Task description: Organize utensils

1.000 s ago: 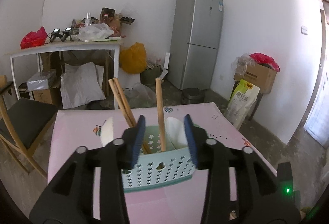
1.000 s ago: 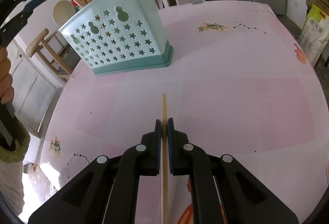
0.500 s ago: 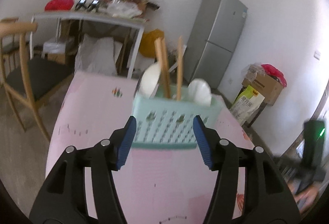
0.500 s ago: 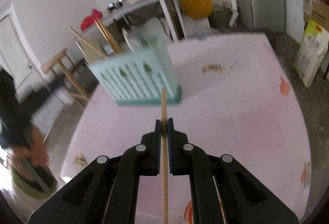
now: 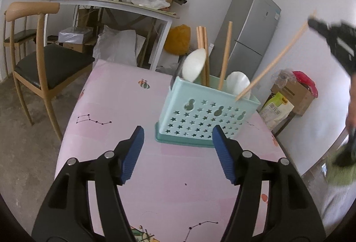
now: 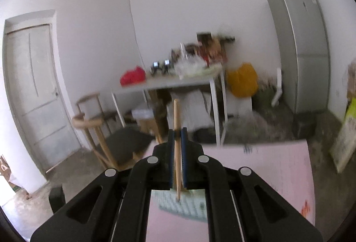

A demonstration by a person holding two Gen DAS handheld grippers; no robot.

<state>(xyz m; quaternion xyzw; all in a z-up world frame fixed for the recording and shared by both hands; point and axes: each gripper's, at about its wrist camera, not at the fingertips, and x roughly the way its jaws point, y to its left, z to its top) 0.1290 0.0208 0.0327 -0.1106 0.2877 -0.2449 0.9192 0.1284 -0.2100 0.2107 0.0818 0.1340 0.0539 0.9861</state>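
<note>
One chopstick (image 5: 272,65) (pinched by right gripper (image 6: 177,134)) slants, apparently tip-down, toward basket (image 5: 207,116).

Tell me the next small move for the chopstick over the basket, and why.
Probably lower the right gripper a little further so the chopstick slides down into the teal basket. It is clamped between the fingers, slanting down with its tip just at the basket's rim. The left gripper is open and empty, short of the basket.

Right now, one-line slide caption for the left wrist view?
Open left claw faces the teal utensil basket while the right claw lowers a wooden chopstick toward it.
</note>
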